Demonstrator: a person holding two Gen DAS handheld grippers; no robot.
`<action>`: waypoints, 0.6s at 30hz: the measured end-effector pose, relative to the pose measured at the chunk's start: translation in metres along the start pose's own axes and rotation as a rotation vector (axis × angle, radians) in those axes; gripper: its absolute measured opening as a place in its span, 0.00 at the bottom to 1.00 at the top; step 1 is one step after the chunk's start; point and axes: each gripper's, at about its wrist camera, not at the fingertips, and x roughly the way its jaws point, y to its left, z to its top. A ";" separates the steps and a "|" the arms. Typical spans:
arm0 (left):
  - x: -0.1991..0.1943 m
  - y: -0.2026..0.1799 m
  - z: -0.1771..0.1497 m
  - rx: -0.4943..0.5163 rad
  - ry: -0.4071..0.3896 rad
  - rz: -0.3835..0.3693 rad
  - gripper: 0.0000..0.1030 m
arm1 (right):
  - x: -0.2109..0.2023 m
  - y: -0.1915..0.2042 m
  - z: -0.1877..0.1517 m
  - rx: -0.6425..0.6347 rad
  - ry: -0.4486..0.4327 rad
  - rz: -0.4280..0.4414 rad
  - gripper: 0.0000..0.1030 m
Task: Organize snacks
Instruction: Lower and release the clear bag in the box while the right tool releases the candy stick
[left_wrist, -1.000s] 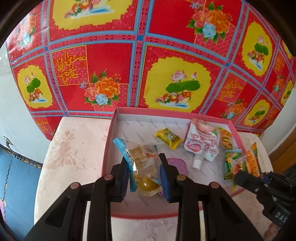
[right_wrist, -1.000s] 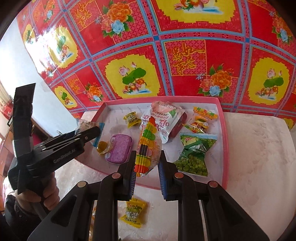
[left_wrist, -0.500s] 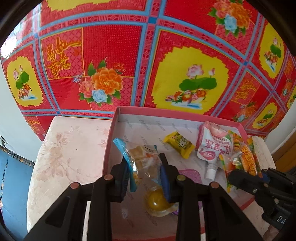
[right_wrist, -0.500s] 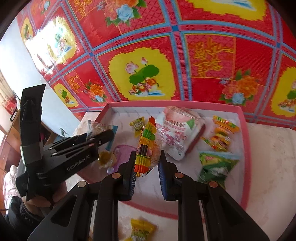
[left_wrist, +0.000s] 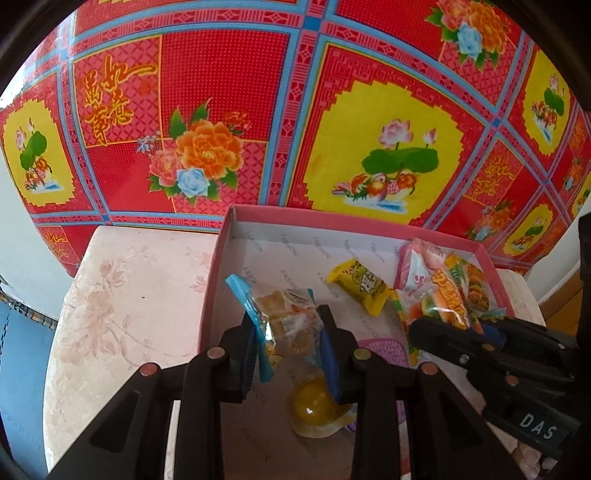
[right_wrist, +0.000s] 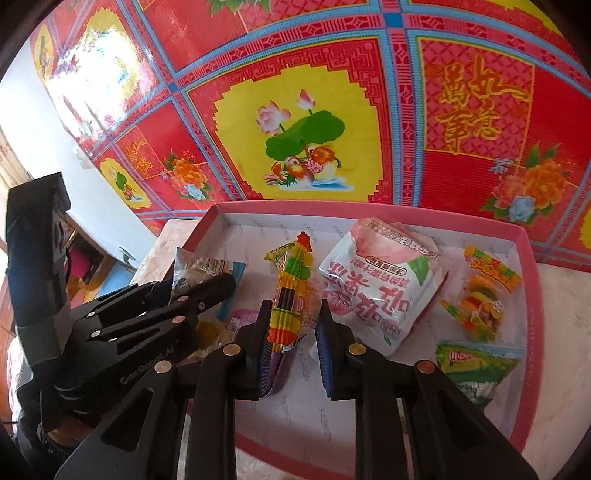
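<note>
Left gripper (left_wrist: 288, 339) is clamping a clear snack pack with blue edge (left_wrist: 275, 314) over the pink tray (left_wrist: 369, 221), whose liner is reading "FASHION". Right gripper (right_wrist: 291, 339) is pinching a striped candy bag (right_wrist: 291, 291) above the same tray. Housings are showing "DAS" and "GenRobot.AI". White pouch (right_wrist: 376, 288) is lying in the tray; its print isn't legible.
</note>
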 end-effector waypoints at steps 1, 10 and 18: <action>0.001 0.000 -0.001 0.002 -0.001 0.001 0.30 | 0.002 0.000 0.000 0.000 0.003 0.000 0.22; 0.004 -0.020 -0.006 0.038 0.002 0.028 0.34 | 0.009 0.005 0.001 -0.012 0.009 0.019 0.24; -0.006 -0.031 -0.002 0.019 0.014 0.026 0.40 | -0.003 0.006 0.001 -0.017 -0.022 0.018 0.34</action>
